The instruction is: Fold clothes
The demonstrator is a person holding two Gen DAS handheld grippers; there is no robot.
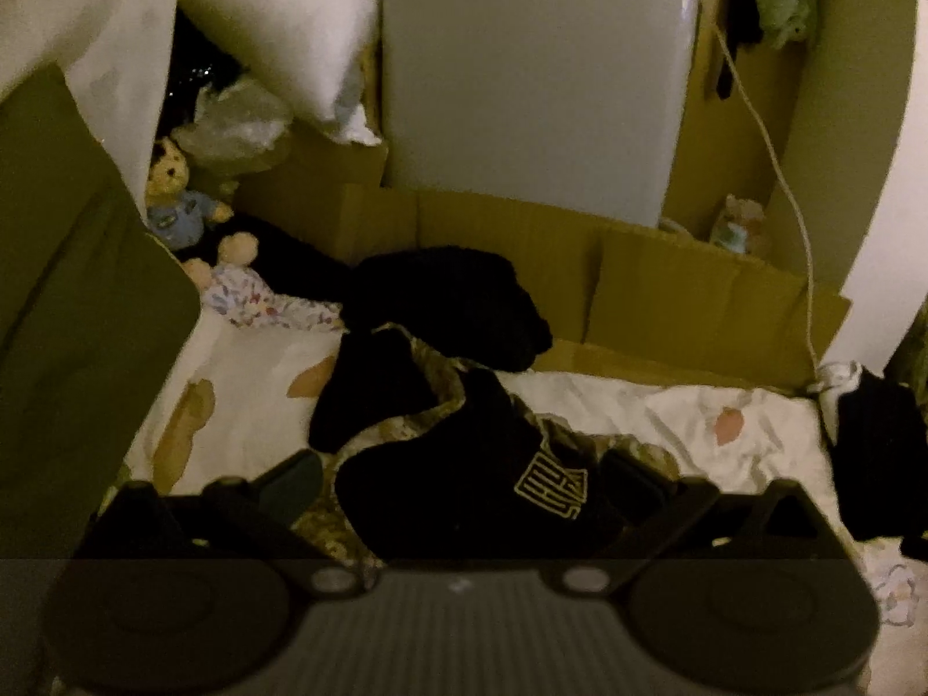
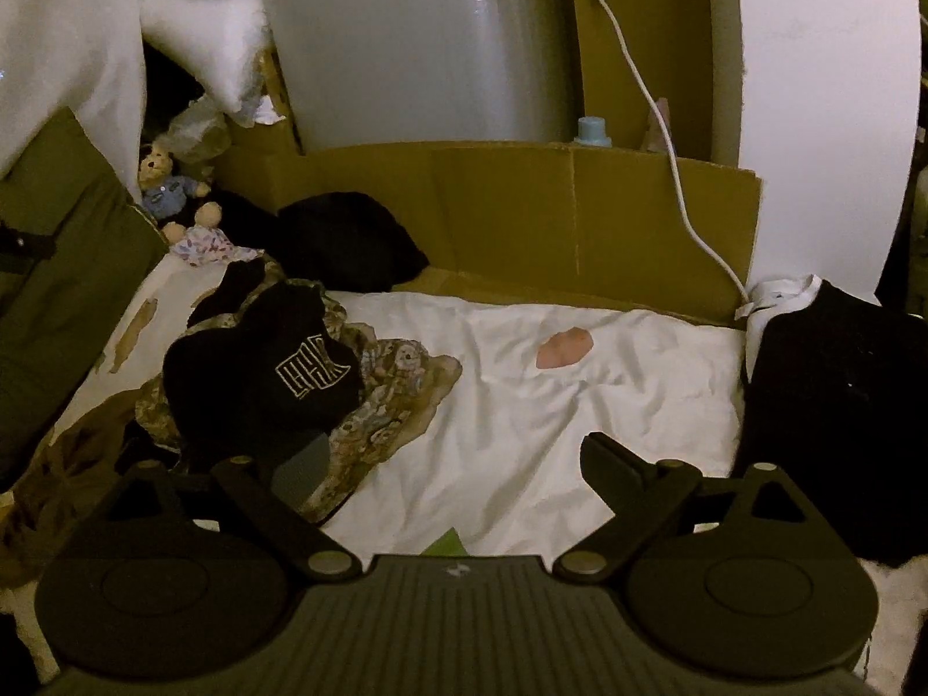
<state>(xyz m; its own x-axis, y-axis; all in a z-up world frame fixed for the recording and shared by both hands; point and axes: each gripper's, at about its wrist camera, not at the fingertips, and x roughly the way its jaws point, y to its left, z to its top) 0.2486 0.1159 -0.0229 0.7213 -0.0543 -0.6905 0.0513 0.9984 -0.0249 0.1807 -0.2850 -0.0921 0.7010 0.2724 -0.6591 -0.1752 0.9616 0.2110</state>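
Observation:
A crumpled black garment with a pale embroidered logo (image 1: 481, 481) lies on a floral patterned cloth (image 1: 406, 423) on the white bedsheet (image 1: 667, 412). My left gripper (image 1: 464, 487) is open, its fingers on either side of the black garment, right over it. In the right wrist view the same black garment (image 2: 261, 371) and floral cloth (image 2: 400, 388) lie to the left. My right gripper (image 2: 452, 458) is open and empty above bare sheet (image 2: 551, 406). A folded black garment (image 2: 835, 400) lies at the right edge; it also shows in the left wrist view (image 1: 876, 452).
Another black heap (image 1: 452, 296) lies at the back by a cardboard wall (image 1: 667, 284). Two stuffed toys (image 1: 185, 203) sit back left beside a green cushion (image 1: 69, 319). A white cable (image 2: 655, 110) hangs down at the right. A grey panel (image 1: 533, 75) stands behind.

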